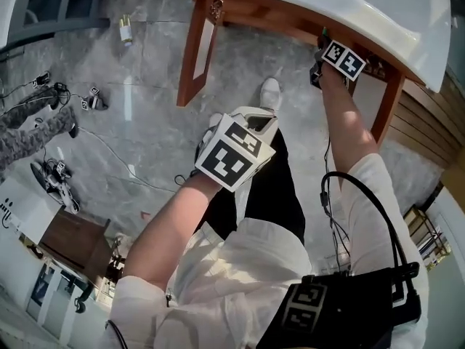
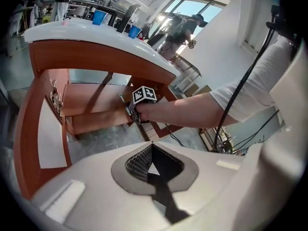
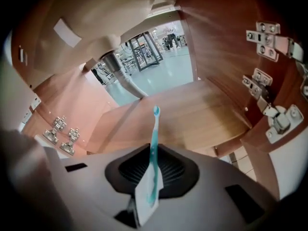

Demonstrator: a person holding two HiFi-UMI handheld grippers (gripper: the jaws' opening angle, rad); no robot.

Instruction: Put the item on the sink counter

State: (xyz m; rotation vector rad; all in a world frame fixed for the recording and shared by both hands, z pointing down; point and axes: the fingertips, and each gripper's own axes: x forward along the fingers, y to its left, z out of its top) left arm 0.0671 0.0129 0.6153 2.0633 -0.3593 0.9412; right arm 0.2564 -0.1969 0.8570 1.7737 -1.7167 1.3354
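At the lower centre of the right gripper view, the right gripper has its fingers closed on the card end of a packed toothbrush. The long axis of the toothbrush runs straight out from the fingers, up the frame, with the teal head at the far end.

Beyond the head lies the wooden shelf of the cabinet. No other thing shows on the part of the shelf in view. Hinges sit on the wall at the upper right, and a pipe comes down at the upper left.

So the toothbrush is inside the cabinet, below the white worktop and not on it. In the head view this gripper shows at the upper right, tucked under the worktop's edge. I judge that the next move must draw the toothbrush back out of the opening, lift it over that edge and lay it flat on top. The right hand alone is placed for this.

The left gripper is well apart, at the centre of the head view above the floor. Its fingers are drawn together with nothing between them.

Farthest off, at the upper left of the left gripper view, two blue cups show at or behind the worktop's far edge. I cannot tell which.
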